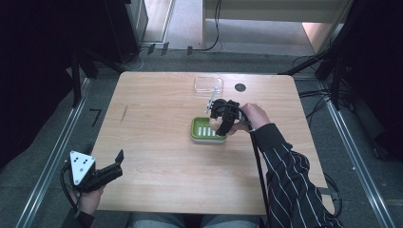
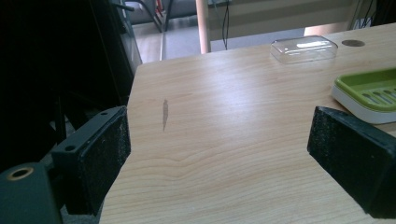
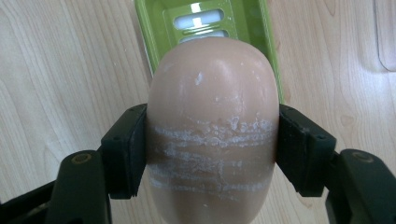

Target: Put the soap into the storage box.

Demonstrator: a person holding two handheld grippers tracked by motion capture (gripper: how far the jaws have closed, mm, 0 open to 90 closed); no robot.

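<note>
- Left gripper [image 1: 118, 161] — nearest, at the table's [image 1: 157, 156] front-left corner, held low in the person's left hand [image 1: 88, 199]. Jaws stand wide apart with nothing between them; in its own view only bare wood lies in the gap. Idle, by the look of it.
- Right gripper [image 3: 212, 149] — past mid-table, right of centre. Jaws pressed against both long sides of a pale pinkish soap bar [image 3: 213, 130]; bar is rounded, scuffed with whitish bands across its face (dried residue, probably).
- Soap is off the table, carried just above the near end of the green soap dish [image 3: 154, 37]. In the high view the gripper's black body covers most of the bar, over the dish's right half.
- Dish — green tray on a white base, slotted drain floor, no soap in it yet.
- Farther back: clear plastic lid [image 1: 208, 84] lying by itself near the far edge, a dark round spot [image 1: 240, 87] on the wood just right of it.
- Step in hand, as I judge it — placing the soap into the dish; carry nearly done, release not yet.
- Next move calls for: centring the bar over the slots, lowering until it rests flat, then parting the jaws without dragging the light dish. Lid likely follows.
</note>
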